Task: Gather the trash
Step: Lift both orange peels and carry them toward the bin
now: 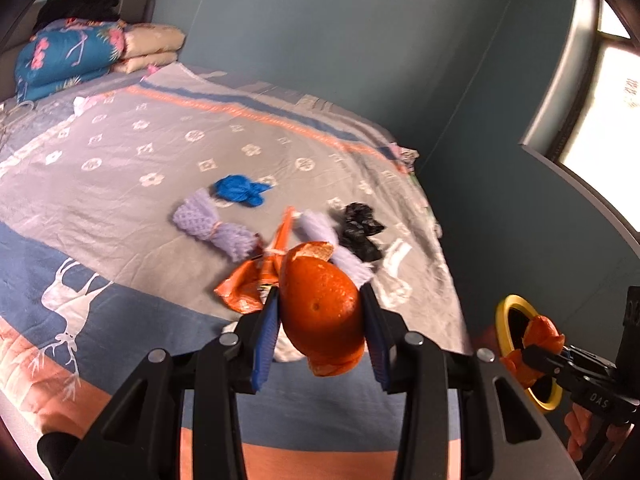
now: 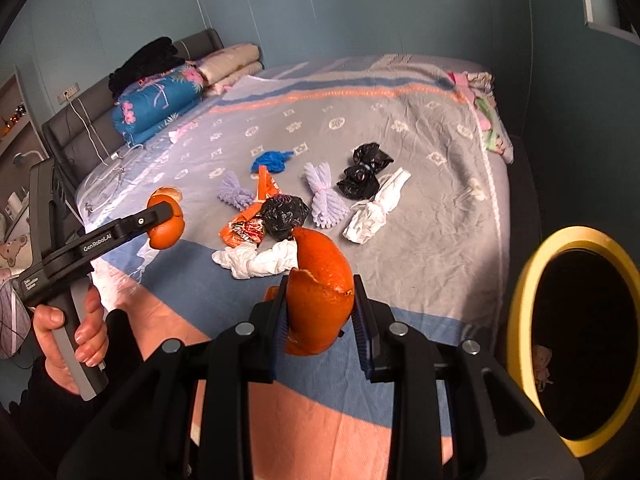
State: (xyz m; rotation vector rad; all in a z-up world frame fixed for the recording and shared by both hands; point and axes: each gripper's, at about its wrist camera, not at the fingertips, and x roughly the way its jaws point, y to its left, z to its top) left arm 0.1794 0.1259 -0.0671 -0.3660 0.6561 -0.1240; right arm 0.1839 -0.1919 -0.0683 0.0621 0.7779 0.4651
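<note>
Right gripper point(image 2: 320, 320): pinching a curled orange citrus peel point(image 2: 320, 300), nearest the round yellow-rimmed black bin point(image 2: 520, 304).
Left gripper point(image 1: 320, 320): clamping a larger orange peel shell point(image 1: 320, 308), farther from the bin.
Risk: thin rind slipping or tearing before clearing the rim, dropping beside the bin.
Beyond, on the grey patterned bedspread point(image 2: 400, 92): crumpled white paper point(image 2: 372, 216), black plastic wad point(image 2: 362, 176), blue scrap point(image 2: 272, 160) waiting, well apart from the bin.

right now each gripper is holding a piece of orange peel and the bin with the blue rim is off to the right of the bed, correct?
Not quite: the bin's rim is yellow, not blue, as the right wrist view shows plainly. The rest holds: the left gripper and the right gripper each hold a piece of orange peel, and the bin sits to the right of the bed.
</note>
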